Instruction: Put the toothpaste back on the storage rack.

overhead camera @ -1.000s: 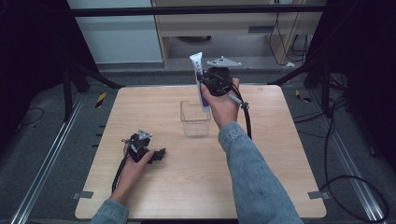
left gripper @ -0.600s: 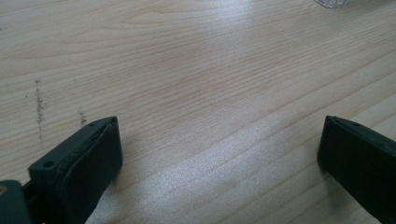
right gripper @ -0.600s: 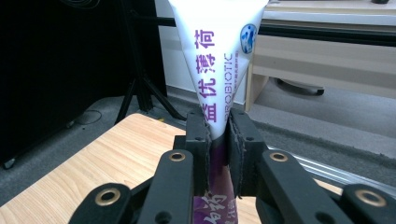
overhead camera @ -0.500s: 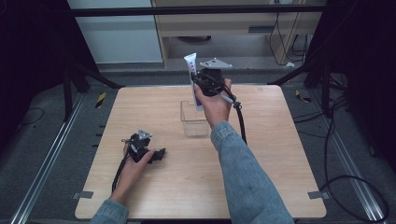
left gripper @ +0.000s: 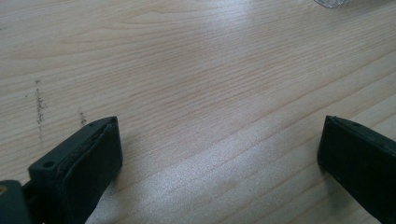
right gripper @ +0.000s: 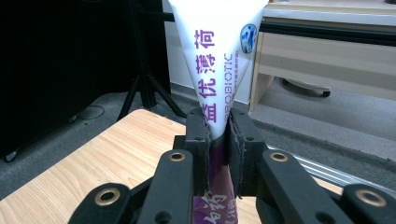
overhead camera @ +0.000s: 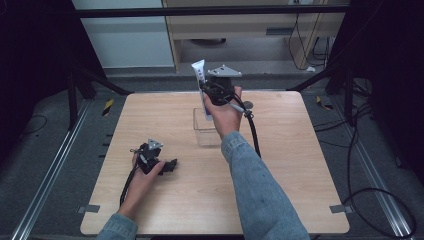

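Toothpaste tube, white with purple print: clamped in the right tool, jaws pinched narrow on its lower body; long axis near upright, crimped flat end at twelve o'clock of the grip. Clear plastic box, open-topped: just beneath the tube, roughly six o'clock of the tool, at mid table. Left tool: jaws wide, nothing between them, resting at seven o'clock of the box, well apart. Right hand nearer; lowering likely.

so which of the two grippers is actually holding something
The right gripper, raised over the clear box, clamps a white tube. The left gripper rests open.
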